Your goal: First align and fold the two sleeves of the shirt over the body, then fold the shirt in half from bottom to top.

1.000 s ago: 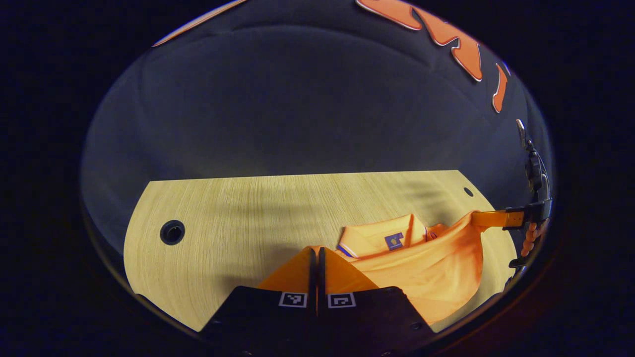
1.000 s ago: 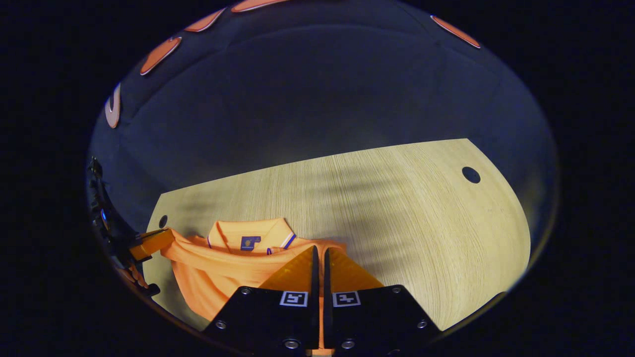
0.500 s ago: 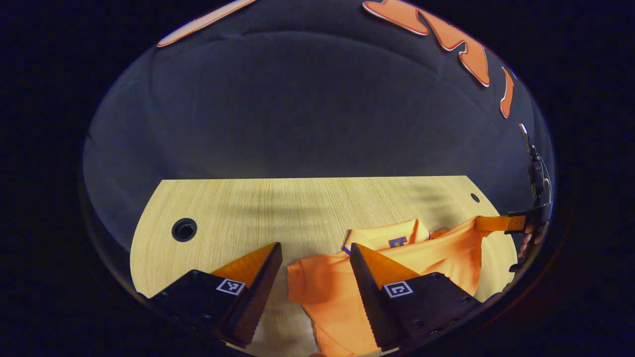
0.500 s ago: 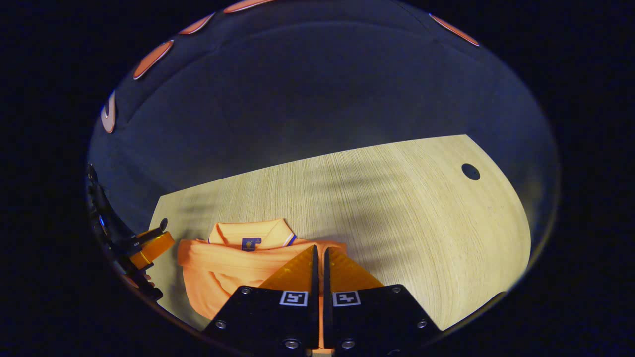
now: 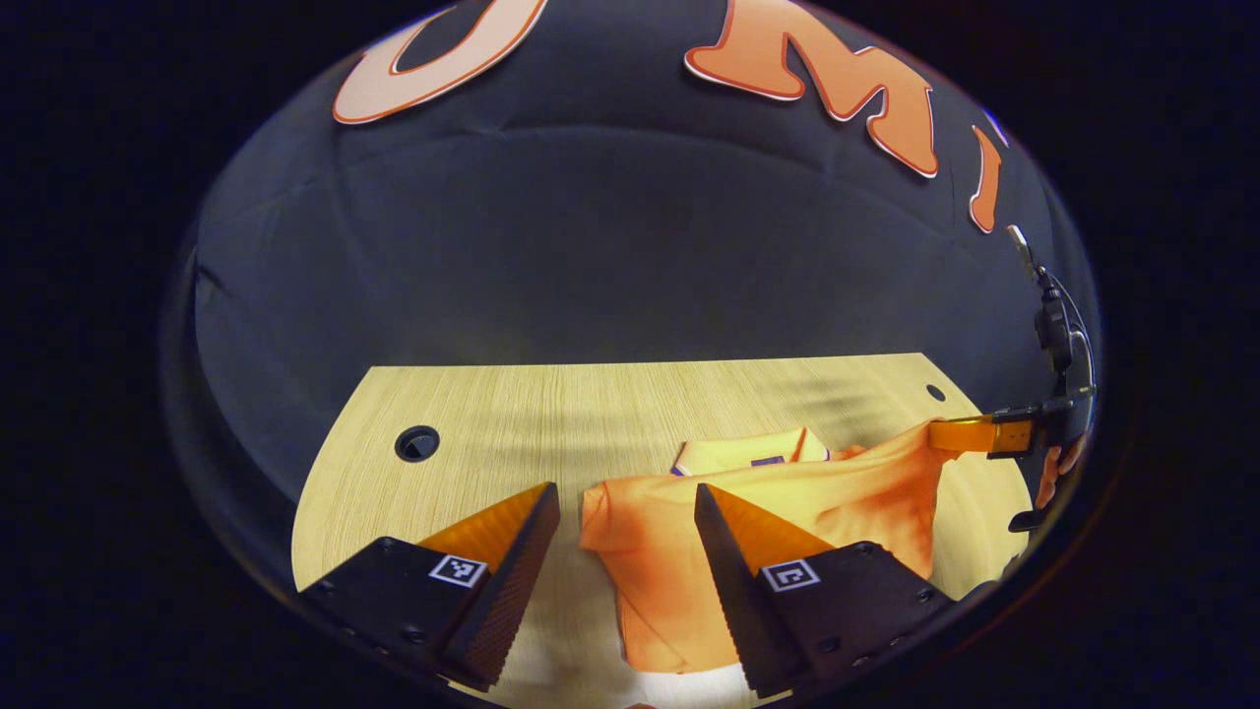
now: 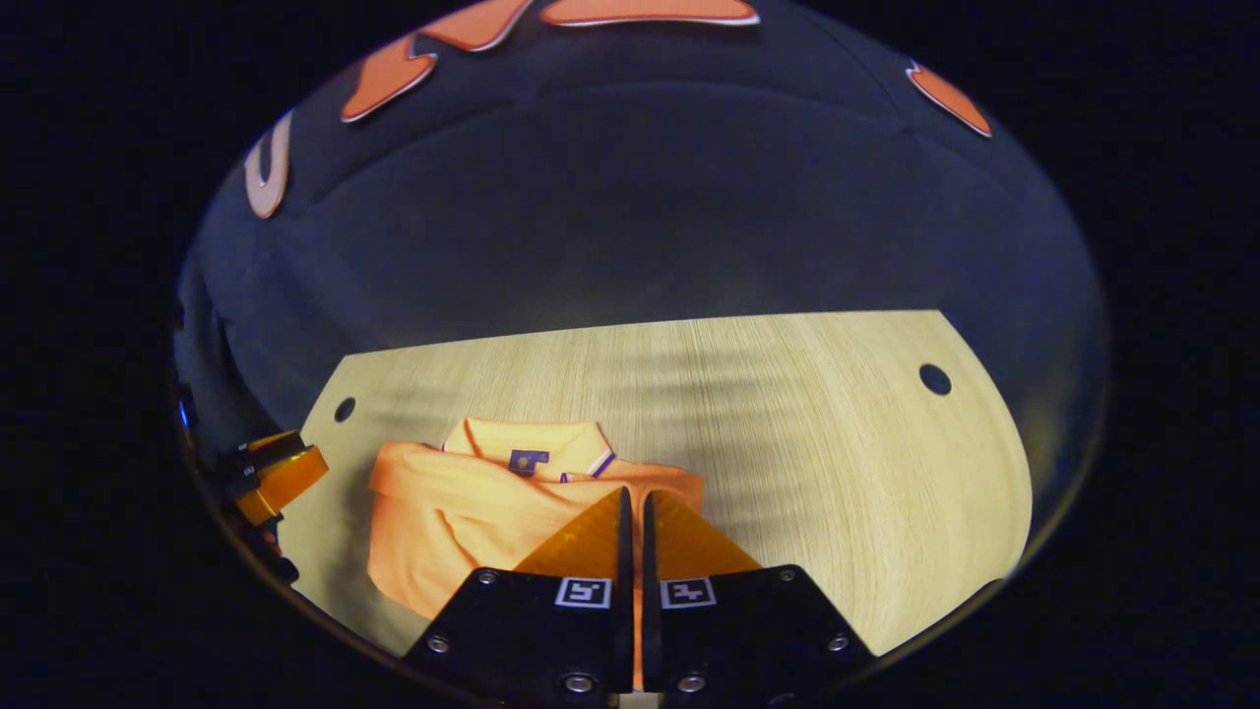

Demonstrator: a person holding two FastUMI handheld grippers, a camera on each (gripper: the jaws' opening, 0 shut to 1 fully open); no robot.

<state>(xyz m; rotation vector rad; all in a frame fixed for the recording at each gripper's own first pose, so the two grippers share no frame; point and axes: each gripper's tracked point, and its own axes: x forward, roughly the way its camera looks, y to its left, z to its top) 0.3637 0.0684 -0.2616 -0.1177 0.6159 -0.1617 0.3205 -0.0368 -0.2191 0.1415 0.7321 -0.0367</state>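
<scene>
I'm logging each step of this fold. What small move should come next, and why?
Probably open the right gripper: its jaws are shut on the shirt, holding that corner lifted, while the left gripper is open, its side lying on the table.

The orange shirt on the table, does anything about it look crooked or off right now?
Yes. The orange shirt lies uneven: its one corner is lifted off the table, pinched in the right tongs, while the left tongs stand open above the other corner, holding nothing.
</scene>
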